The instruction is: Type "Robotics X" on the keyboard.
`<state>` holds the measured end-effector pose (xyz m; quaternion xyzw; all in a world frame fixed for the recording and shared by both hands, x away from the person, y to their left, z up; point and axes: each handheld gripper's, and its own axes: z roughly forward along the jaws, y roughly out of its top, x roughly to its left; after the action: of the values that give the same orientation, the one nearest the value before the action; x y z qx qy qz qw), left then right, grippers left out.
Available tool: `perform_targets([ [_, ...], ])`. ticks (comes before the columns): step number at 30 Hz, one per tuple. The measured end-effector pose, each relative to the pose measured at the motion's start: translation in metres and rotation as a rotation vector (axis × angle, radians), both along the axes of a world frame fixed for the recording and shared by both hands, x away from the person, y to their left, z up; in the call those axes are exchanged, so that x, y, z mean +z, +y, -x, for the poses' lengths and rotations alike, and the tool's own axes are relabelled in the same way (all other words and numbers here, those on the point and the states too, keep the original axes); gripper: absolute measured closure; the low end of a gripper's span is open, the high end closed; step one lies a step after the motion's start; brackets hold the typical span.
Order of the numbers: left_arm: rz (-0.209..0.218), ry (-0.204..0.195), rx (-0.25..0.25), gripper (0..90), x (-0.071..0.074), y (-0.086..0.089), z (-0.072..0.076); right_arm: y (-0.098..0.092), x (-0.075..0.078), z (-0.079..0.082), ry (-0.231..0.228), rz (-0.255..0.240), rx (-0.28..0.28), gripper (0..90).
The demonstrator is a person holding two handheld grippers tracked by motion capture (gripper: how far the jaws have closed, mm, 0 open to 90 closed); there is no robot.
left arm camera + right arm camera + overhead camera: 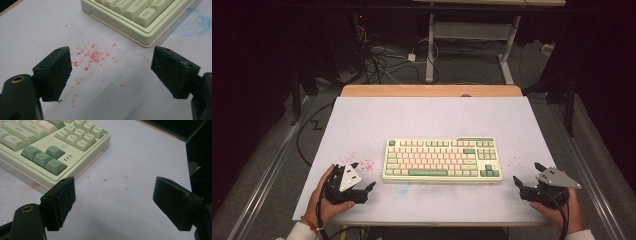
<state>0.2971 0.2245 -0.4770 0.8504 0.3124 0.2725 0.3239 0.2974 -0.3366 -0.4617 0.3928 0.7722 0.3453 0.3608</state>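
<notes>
Keyboard (442, 159): mid-table, long axis left-right, lying between the grippers. Left gripper (363, 175): jaws spread, empty, near its left end. Right gripper (526, 176): jaws spread, empty, slightly farther off

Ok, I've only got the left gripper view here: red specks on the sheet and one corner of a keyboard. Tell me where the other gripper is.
Observer: The right gripper sits off the keyboard's far end, near the table's front edge, jaws wide apart, nothing between them.
Operator: Give me what its camera sees.
Observer: The green arrow keys at the keyboard's corner, and a few faint red specks on the sheet.
Operator: Now describe my own gripper from above.
Observer: The left gripper is held in a hand near the front edge, just left of the keyboard, touching nothing.
</notes>
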Motion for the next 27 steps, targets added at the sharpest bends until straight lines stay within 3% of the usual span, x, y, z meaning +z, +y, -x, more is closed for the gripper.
perform_targets([
  [27,0.014,-0.013,-0.003,16.0,0.0028,-0.0003,0.0051,0.0082,0.0059,0.0058,-0.033,0.017,0.025,18.3],
])
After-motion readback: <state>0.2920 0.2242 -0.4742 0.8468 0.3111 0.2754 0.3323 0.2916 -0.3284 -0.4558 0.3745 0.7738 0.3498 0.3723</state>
